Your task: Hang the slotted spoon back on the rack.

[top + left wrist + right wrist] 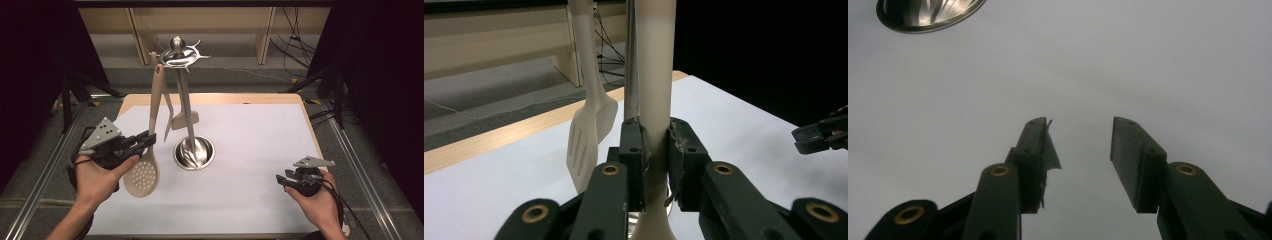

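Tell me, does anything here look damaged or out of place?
Mostly tidy. One oddity: the pad lining on one of the right gripper fingers looks torn, a ragged flap peeling off its inner face. The left gripper is clamped on the handle of the beige skimmer spoon, which hangs slightly tilted from the metal stand.

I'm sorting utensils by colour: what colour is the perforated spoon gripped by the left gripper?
Beige, handle and bowl alike: the plastic perforated spoon shows best in the high view.

Skimmer (653, 75) cut off top and bottom in left gripper view, bowl unseen there. Stand pole (631, 60) mostly hidden behind it. Stand base (928, 14) clipped by top edge in right gripper view.
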Action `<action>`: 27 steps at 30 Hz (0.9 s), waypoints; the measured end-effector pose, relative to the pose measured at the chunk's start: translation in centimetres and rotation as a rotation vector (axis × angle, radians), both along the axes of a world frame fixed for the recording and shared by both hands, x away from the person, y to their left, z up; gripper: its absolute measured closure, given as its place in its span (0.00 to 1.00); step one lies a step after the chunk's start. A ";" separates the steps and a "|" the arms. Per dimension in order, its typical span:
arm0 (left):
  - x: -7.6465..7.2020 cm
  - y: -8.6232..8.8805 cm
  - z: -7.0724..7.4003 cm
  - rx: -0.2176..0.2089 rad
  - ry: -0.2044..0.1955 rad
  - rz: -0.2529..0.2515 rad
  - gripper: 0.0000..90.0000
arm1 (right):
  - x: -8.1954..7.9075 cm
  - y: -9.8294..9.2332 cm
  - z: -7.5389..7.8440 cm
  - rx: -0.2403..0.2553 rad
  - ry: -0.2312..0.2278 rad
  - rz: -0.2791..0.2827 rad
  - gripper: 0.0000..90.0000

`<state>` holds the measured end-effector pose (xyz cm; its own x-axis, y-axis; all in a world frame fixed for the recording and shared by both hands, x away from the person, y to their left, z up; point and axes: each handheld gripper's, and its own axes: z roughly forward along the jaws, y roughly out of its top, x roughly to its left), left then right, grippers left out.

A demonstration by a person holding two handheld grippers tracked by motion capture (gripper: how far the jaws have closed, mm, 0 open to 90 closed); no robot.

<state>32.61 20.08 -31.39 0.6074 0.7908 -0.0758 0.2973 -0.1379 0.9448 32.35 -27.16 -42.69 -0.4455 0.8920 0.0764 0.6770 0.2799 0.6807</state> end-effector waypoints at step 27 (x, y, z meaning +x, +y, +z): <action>3.0 -2.4 -1.2 0.029 0.004 0.019 0.86 | 0.3 -0.4 -0.4 -0.022 -0.037 0.037 0.65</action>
<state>35.56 17.71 -32.62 0.5922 0.8038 -0.0556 0.3043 -0.1593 0.9392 32.61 -27.54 -43.06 -0.4801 0.8764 0.0392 0.6402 0.3195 0.6987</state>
